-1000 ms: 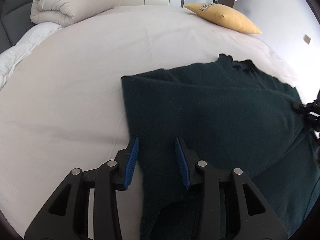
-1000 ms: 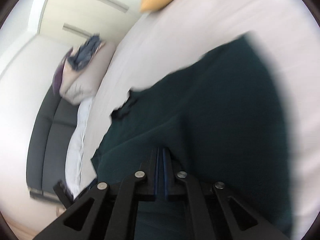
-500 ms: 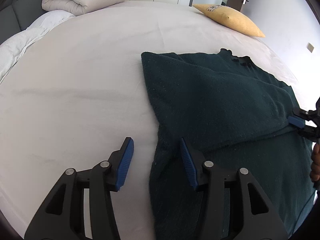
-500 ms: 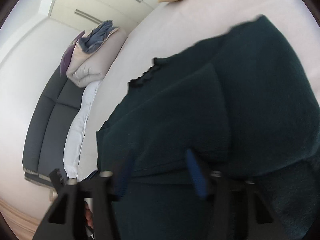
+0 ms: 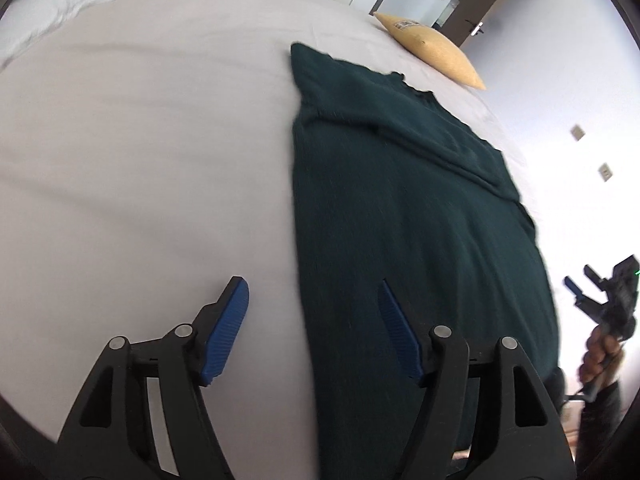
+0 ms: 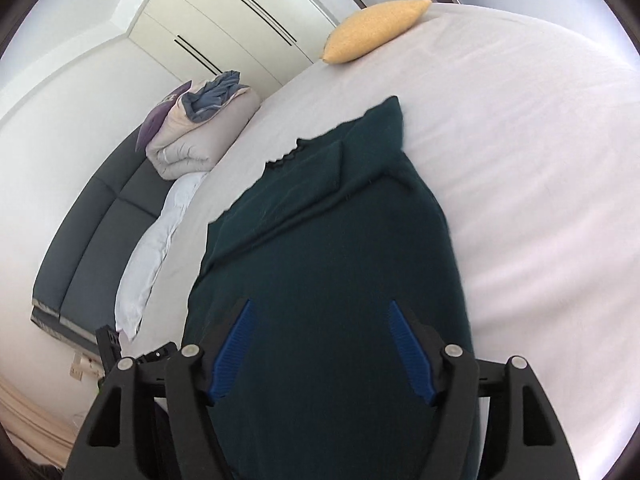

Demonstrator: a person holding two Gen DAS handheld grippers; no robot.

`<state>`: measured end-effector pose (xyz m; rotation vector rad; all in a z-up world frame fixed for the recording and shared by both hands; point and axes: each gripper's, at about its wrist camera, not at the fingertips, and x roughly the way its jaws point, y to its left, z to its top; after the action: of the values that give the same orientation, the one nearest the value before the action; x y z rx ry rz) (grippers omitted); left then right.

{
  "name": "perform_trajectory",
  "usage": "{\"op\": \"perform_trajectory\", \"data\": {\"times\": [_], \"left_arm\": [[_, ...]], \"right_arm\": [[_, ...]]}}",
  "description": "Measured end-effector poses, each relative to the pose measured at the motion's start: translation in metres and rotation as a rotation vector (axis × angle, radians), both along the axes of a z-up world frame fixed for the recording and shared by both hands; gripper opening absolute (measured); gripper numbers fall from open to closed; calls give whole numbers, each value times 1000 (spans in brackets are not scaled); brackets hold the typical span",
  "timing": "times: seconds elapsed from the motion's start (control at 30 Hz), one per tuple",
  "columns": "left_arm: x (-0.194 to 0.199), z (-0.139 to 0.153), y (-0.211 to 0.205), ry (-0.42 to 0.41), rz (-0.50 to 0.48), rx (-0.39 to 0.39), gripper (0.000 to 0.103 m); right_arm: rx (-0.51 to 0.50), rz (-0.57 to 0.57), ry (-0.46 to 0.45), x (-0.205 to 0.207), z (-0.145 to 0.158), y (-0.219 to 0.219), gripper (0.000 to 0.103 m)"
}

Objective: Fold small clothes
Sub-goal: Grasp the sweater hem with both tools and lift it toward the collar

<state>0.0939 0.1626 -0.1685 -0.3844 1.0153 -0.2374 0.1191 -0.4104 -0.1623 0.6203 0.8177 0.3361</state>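
Nearest, we note our left gripper (image 5: 314,322), black-framed with ribbed blue pads, jaws spread apart and just widened; it grips nothing, one pad over bare sheet, the other over the garment's long edge. Our right gripper (image 6: 320,344) is likewise parted, jaws just opened, hanging above the cloth with nothing pinched between the pads. From the left wrist view we see it again at the far right (image 5: 596,296), held in a hand (image 5: 600,356) off the garment's side.

Beyond both lies the dark green knitted sweater (image 5: 408,216), spread flat on the pale bedsheet (image 5: 140,140). One side panel is folded inward across the chest, leaving a diagonal ridge; the scalloped neckline (image 6: 286,156) shows at the far end. The left edge runs straight.

Farther off, a mustard-yellow pillow (image 6: 372,28) sits near the bed's far edge, and a rolled beige duvet (image 6: 196,140) rests beside a dark grey headboard (image 6: 92,240).
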Motion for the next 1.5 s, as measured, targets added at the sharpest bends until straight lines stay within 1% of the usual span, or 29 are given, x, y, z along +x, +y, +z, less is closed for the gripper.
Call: {"op": "perform_trajectory", "data": {"times": [0.1,0.2,0.33,0.43,0.6,0.7,0.73,0.77,0.8,0.83,0.87,0.9,0.93,0.97,1.0,1.03,1.07,1.1,1.23,1.33,1.4,1.47,1.5], "left_arm": [[-35,1,0,24,-41,-40,67],[-66,-4,7,79,-44,-111,67],[-91,-10,13,127,-35,-207,67],[-98,-19,16,154,-22,-262,67],[-90,-25,13,178,-31,-296,67],[-83,-30,15,194,-44,-345,66],[-78,-31,15,205,-46,-355,64],[-73,-31,13,219,-58,-361,58],[-72,-32,13,232,-69,-370,49],[-71,-34,11,252,-84,-383,45],[-66,-37,8,269,-96,-387,38],[-66,-39,7,283,-109,-388,33],[-67,-41,6,290,-117,-384,33],[-67,-43,7,292,-119,-398,32],[-67,-45,9,293,-115,-411,26],[-66,-47,12,298,-104,-419,23],[-65,-50,14,303,-93,-426,15],[-65,-51,17,305,-85,-432,10],[-65,-49,14,282,-94,-431,5],[-65,-45,11,259,-98,-430,5],[-68,-44,12,243,-91,-434,5],[-70,-42,16,230,-80,-447,5],[-71,-41,17,223,-75,-452,5]], "right_arm": [[-29,-4,18,-30,-7,-6,72],[5,-27,35,-51,-18,-17,72],[46,-57,51,-64,-29,-28,72],[61,-56,52,-64,-31,-28,72],[101,-54,57,-63,-36,-29,72],[116,-50,69,-62,-39,-28,72],[119,-48,74,-62,-40,-28,72],[121,-46,75,-62,-40,-28,72],[123,-43,74,-63,-40,-29,72],[122,-42,74,-64,-39,-29,72],[120,-40,76,-65,-39,-30,72],[118,-40,78,-65,-39,-30,72],[116,-38,79,-66,-38,-31,72],[113,-36,81,-67,-38,-32,72],[105,-37,82,-68,-37,-33,72],[97,-40,85,-69,-37,-35,72],[86,-46,94,-69,-37,-37,72],[76,-54,103,-71,-37,-40,72],[51,-70,138,-74,-39,-50,72],[27,-38,179,-74,-44,-45,72],[-13,-15,205,-73,-45,-40,70],[-14,-7,220,-71,-47,-39,69],[-13,-4,233,-70,-49,-39,66]]}}
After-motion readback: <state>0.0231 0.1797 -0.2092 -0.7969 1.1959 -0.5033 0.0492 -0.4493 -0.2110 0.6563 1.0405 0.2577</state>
